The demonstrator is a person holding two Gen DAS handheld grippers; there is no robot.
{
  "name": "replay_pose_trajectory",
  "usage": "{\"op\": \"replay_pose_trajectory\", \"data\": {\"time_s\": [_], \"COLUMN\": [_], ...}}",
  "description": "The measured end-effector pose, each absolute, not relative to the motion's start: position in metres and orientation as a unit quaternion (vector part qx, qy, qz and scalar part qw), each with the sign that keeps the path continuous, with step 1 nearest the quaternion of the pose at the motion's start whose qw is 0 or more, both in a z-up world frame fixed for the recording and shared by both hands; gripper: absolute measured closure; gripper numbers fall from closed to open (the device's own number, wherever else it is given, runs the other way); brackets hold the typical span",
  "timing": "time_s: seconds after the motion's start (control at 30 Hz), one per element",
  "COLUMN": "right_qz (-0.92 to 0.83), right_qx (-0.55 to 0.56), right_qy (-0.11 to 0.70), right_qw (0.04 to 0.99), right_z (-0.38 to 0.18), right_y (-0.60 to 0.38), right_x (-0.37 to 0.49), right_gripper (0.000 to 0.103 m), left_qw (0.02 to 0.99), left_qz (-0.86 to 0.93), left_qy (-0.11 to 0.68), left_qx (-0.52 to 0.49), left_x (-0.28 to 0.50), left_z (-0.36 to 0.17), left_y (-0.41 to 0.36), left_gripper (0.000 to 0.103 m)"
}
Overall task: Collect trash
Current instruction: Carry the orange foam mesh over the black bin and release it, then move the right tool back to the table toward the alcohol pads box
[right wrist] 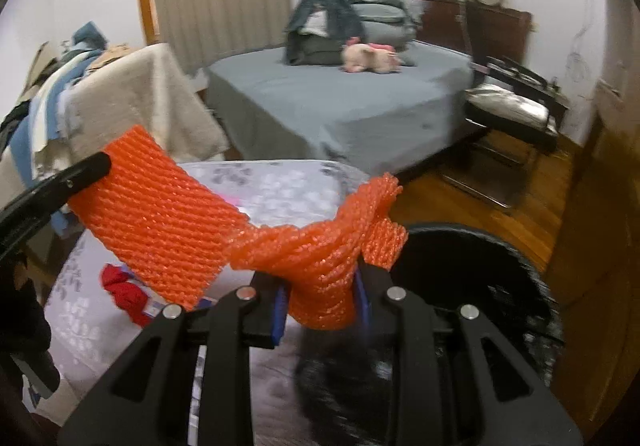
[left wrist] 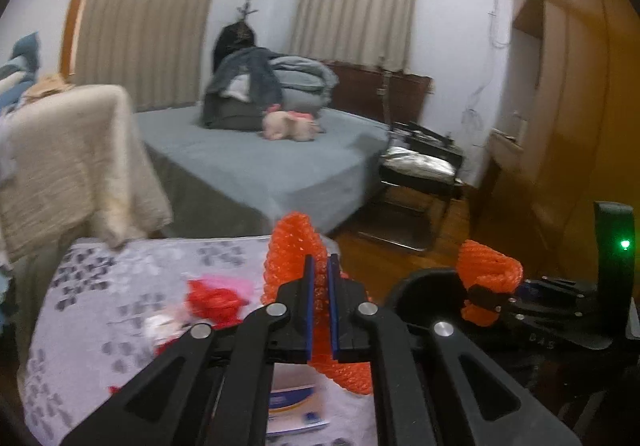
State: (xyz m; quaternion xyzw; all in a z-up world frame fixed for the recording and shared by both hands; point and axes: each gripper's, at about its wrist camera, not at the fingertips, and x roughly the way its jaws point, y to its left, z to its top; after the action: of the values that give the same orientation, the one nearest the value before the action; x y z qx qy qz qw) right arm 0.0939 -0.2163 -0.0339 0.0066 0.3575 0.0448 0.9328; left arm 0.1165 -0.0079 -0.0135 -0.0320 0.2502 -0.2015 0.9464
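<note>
Left wrist view shows the left gripper [left wrist: 320,266] pinching an orange net [left wrist: 294,242], a foam mesh sleeve that sticks up between its blue pads and hangs down behind them; the jaws are squeezed almost together on it. Below it lies a table [left wrist: 120,286] with a grey flowery cloth. On the cloth sit a red scrap [left wrist: 214,302] and a white and blue card [left wrist: 294,410]. To the right, the right gripper [left wrist: 480,296] holds a second net [left wrist: 490,266] above a black bin [left wrist: 420,286]. Right wrist view shows that gripper [right wrist: 320,286] clamped on its bunched-up net [right wrist: 320,258], with the jaws a little apart around the wad. The first net [right wrist: 160,213] hangs flat at the left, held up by a black finger [right wrist: 86,167] of the left gripper, and the two nets look like they touch in the middle. The bin [right wrist: 500,306] is under and right of the right gripper. Farther back are a grey bed [right wrist: 340,101] with a pink toy [right wrist: 370,59] and a chair [right wrist: 512,109].
</note>
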Motion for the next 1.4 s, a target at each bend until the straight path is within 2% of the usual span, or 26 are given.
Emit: {"op": "replay_pose_trajectory", "data": {"time_s": [0.57, 0.77, 0.8, 0.87, 0.93, 1.0, 1.1, 1.23, 1.4], "right_qz": [-0.076, -0.095, -0.097, -0.103, -0.107, -0.109, -0.105, -0.09, -0.083], "right_qx": [0.056, 0.057, 0.057, 0.055, 0.054, 0.053, 0.05, 0.052, 0.057], "right_qy": [0.416, 0.433, 0.435, 0.436, 0.435, 0.435, 0.437, 0.447, 0.436], "right_qw": [0.904, 0.895, 0.894, 0.893, 0.892, 0.893, 0.892, 0.888, 0.894], "right_z": [-0.097, -0.119, -0.122, -0.125, -0.128, -0.13, -0.131, -0.132, -0.128], "right_y": [-0.338, -0.357, -0.358, -0.359, -0.361, -0.361, -0.358, -0.349, -0.331], "right_x": [0.07, 0.069, 0.068, 0.067, 0.065, 0.065, 0.064, 0.064, 0.061], "right_gripper": [0.073, 0.063, 0.058, 0.049, 0.038, 0.027, 0.018, 0.016, 0.013], "left_qw": [0.895, 0.876, 0.874, 0.87, 0.87, 0.872, 0.875, 0.886, 0.907], "left_qz": [-0.321, -0.343, -0.346, -0.349, -0.346, -0.341, -0.331, -0.309, -0.262], "left_qy": [0.311, 0.337, 0.342, 0.349, 0.351, 0.352, 0.352, 0.346, 0.328], "left_qx": [-0.001, 0.013, 0.014, 0.011, 0.013, 0.014, 0.013, 0.018, 0.024], "left_x": [0.139, 0.142, 0.144, 0.147, 0.147, 0.147, 0.148, 0.147, 0.139], "left_z": [-0.066, -0.088, -0.091, -0.094, -0.096, -0.097, -0.098, -0.096, -0.093], "left_y": [-0.167, -0.197, -0.196, -0.195, -0.19, -0.184, -0.174, -0.151, -0.104], "left_gripper": [0.097, 0.096, 0.096, 0.09, 0.073, 0.063, 0.054, 0.042, 0.022]}}
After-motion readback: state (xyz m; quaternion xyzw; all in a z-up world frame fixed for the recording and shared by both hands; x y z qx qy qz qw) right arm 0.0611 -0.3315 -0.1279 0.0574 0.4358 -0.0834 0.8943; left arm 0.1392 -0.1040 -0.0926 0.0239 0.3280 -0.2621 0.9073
